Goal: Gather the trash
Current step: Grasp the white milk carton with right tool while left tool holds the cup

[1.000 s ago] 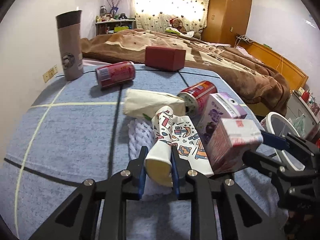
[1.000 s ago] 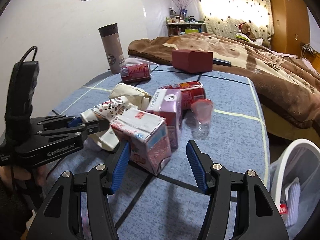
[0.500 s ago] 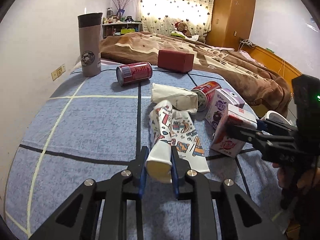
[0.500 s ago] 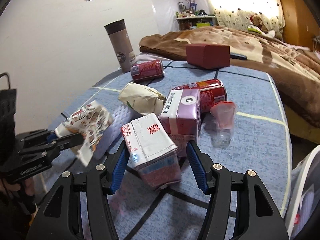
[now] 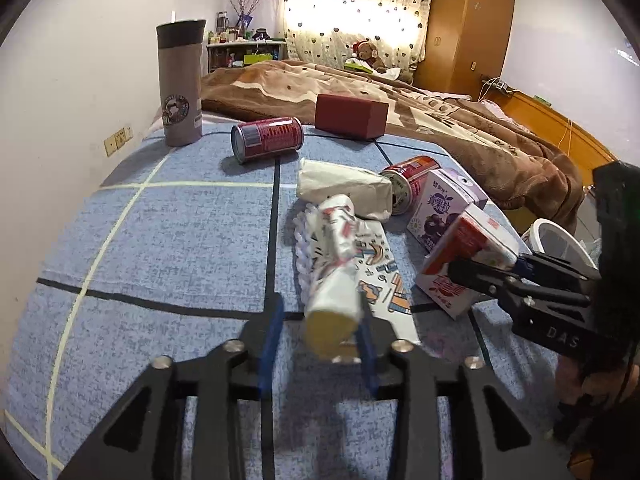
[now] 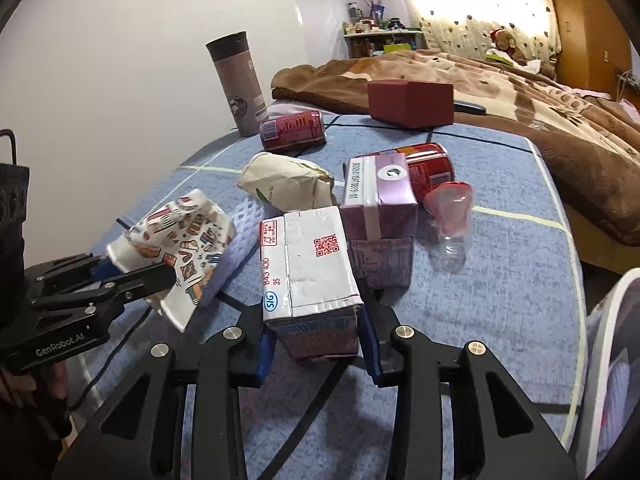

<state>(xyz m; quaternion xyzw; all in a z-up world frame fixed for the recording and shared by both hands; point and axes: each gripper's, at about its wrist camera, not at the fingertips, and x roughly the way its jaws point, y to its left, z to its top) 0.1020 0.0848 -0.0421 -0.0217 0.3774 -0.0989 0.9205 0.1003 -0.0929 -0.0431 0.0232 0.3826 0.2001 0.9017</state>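
On the blue grid-lined tablecloth (image 5: 160, 240) are counted: two red drink cans lying on their sides, one far (image 5: 267, 140) and one near (image 5: 408, 184); two cartons, one purple (image 6: 378, 204) and one red-and-white (image 6: 308, 264); one crumpled cream paper bag (image 5: 344, 190); one patterned paper cup, crushed (image 5: 334, 276); one clear plastic cup with a red rim, tipped over (image 6: 450, 220). The left gripper (image 5: 320, 332) is seen spread apart, its blue pads wider than the paper cup, which lies loose between them; contact is seen only at the right pad. The right gripper (image 6: 316, 344) is clamped on the red-and-white carton, which is lifted and tilted in front of the purple carton. Marked on the held carton: "SIG", "843 430 35", a QR code. "GenRobot.AI" is read on the left gripper body. A grey-brown travel tumbler (image 5: 179, 88) and a dark red box (image 5: 350, 116) stand at the far edge. A white-rimmed mesh bin (image 6: 612, 360) is noted at the right, beside the table.
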